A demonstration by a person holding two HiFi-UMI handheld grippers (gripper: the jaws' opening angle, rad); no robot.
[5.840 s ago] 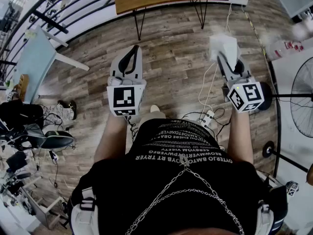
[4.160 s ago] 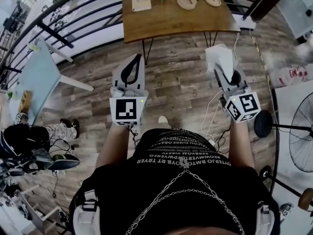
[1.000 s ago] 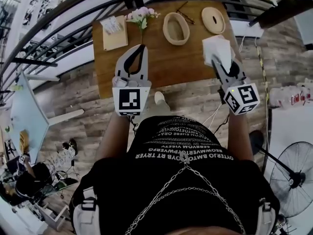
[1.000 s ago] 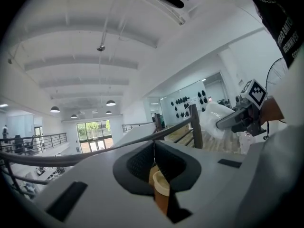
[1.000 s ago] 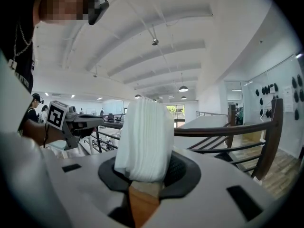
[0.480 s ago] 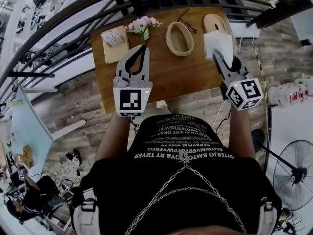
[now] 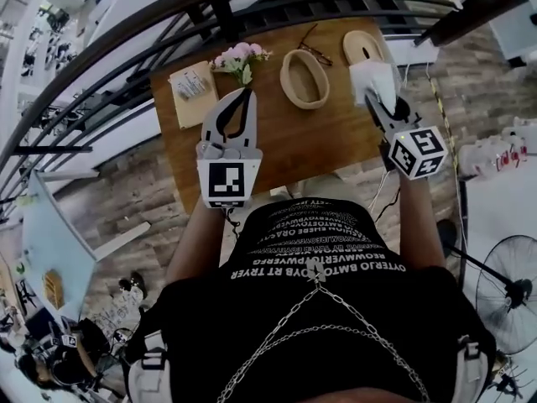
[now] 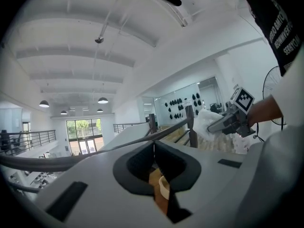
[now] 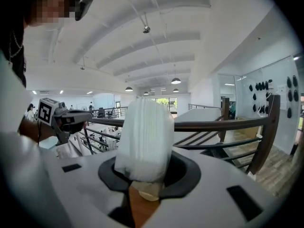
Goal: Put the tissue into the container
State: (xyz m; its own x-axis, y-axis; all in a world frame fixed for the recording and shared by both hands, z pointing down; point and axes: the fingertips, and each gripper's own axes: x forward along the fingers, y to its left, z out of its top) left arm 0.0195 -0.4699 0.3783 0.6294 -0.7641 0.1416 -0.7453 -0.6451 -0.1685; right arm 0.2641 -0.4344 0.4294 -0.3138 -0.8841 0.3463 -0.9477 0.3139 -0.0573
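A white tissue pack (image 7: 372, 80) is clamped in my right gripper (image 7: 374, 99), held above the right end of the wooden table (image 7: 277, 141). It hovers just below a round wooden lid (image 7: 365, 47) and to the right of the oval wooden container (image 7: 304, 78), which is open and looks empty. From the right gripper view the pack (image 9: 145, 141) stands upright between the jaws. My left gripper (image 7: 246, 92) is shut with nothing in it, over the table's middle, near the pink flowers (image 7: 237, 57).
Glasses (image 7: 312, 50) lie behind the container. A small wooden tray (image 7: 191, 86) with packets sits at the table's left end. A dark metal railing (image 7: 210, 2) curves behind the table. A fan (image 7: 508, 292) stands on the floor at the right.
The person has walked up to the table, which now lies under both grippers. The right gripper still carries the tissue pack. The left gripper has stayed shut.
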